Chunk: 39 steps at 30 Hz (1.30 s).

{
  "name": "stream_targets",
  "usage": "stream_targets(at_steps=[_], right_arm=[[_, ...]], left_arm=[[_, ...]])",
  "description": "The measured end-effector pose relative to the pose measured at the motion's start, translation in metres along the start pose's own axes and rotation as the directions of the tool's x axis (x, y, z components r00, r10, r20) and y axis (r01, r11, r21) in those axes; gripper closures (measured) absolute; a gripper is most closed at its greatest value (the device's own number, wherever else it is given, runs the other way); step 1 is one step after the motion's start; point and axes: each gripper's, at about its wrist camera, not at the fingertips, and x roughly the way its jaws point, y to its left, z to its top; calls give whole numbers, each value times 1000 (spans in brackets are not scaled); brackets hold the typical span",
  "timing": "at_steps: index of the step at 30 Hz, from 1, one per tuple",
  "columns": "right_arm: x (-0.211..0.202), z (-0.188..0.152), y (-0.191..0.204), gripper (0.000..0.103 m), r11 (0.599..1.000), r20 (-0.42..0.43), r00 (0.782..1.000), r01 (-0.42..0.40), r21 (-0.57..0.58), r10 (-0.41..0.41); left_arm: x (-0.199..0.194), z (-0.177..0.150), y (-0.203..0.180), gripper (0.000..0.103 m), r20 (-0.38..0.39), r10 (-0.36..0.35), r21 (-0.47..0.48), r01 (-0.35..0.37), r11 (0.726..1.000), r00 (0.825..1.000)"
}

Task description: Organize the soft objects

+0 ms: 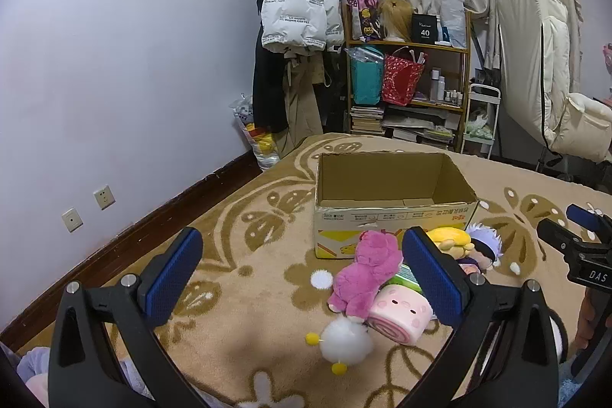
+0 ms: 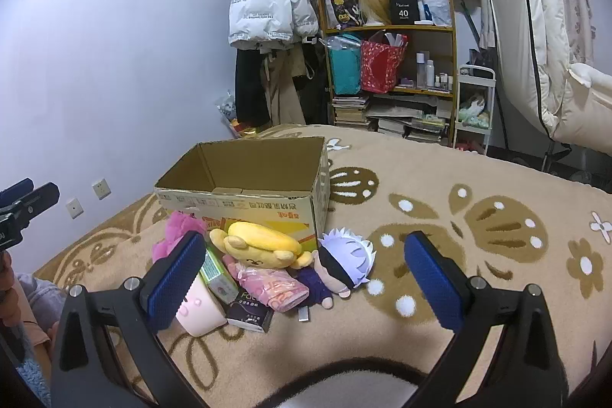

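Two hand-held grippers hang over a bed; the left hand-held gripper (image 1: 302,278) has its blue pads spread wide with nothing held; the right hand-held gripper (image 2: 304,282) is spread wide too, and it holds nothing. The blanket (image 1: 244,293) is tan with brown flowers and butterflies.

A box (image 1: 394,209) sits open in the middle of the left view; no toys show inside it. The soft toys lie in a heap just in front of the box, low in both views. The pink bear (image 1: 363,274) lies in the lower middle of the left view; below it is a pink roll (image 1: 397,314); a white ball (image 1: 346,339) with yellow dots lies beside the roll, near the bottom. The yellow dog (image 2: 264,241) rests against the front of the box in the right view; the doll (image 2: 344,264) with white hair lies to its right, near the box corner. A green pack (image 2: 218,276), a pink bag (image 2: 275,287) and a dark pack (image 2: 250,314) lie in the heap too, at lower left of the right view.

At the upper middle a white coat (image 1: 298,10) hangs by the wall; a shelf (image 1: 409,79) full of bags and books stands to its right; a white chair (image 1: 550,75) is at the right edge.
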Motion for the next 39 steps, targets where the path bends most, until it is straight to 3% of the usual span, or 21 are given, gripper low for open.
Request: stream_targets(at_steps=[39], right_arm=[[5,-5,5,0,999,-14,1000,19,-28,-20]], left_arm=[[4,-1,-3,0,-15,16,9,-16,1000,1000]])
